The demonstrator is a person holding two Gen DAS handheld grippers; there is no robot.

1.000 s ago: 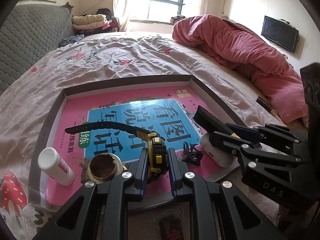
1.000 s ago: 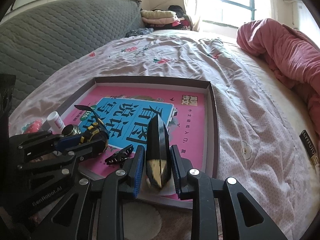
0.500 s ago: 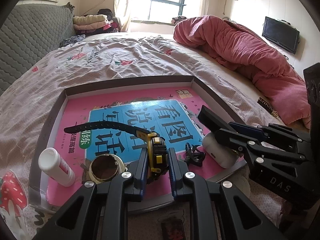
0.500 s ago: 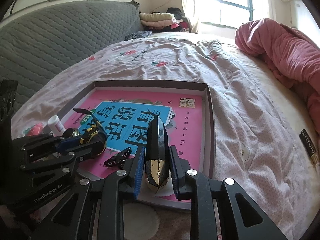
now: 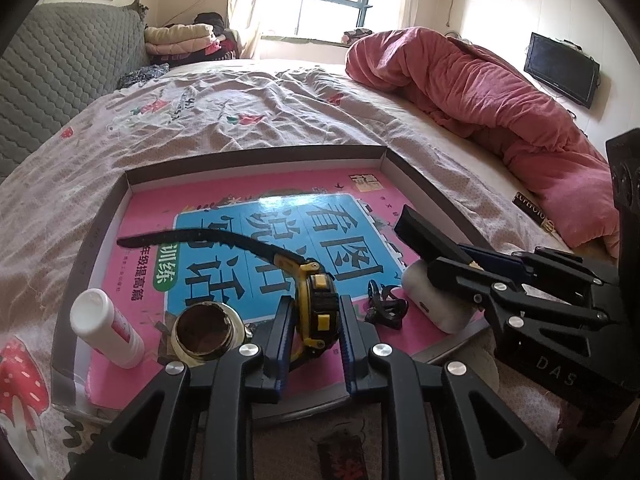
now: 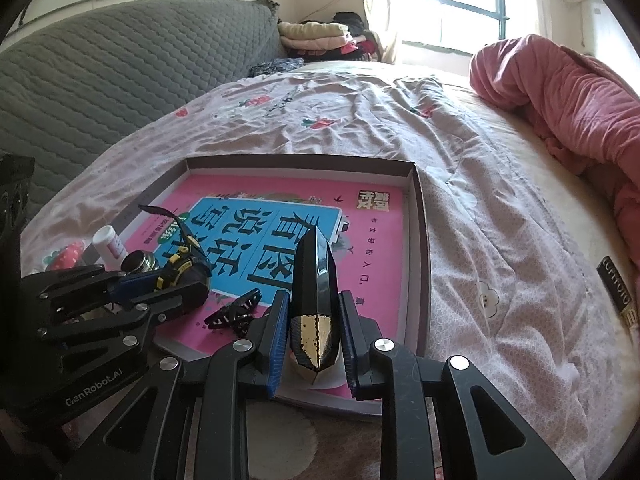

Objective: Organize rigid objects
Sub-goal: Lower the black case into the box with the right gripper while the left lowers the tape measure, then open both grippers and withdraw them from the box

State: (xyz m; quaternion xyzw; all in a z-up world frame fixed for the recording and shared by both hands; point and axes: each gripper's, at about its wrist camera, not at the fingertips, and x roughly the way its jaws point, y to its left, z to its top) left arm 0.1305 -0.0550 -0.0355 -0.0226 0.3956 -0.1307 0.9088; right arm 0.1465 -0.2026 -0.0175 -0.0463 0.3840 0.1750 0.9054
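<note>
Tape measure (image 5: pixel 316 312), yellow and black, sits clamped between the left gripper (image 5: pixel 312 332) fingers at the near edge of the shallow box (image 5: pixel 256 156), its black strap curving away over the pink book cover. Just left of it stand a round open jar (image 5: pixel 206 330) and a white bottle (image 5: pixel 106 328); a black hair clip (image 5: pixel 386 306) lies just right.

Over to the right wrist view: the right gripper (image 6: pixel 314 334) is clenched on a black-and-gold faceted case (image 6: pixel 314 308), pointing up over the box's near right corner, with the hair clip (image 6: pixel 234 312) beside it.
</note>
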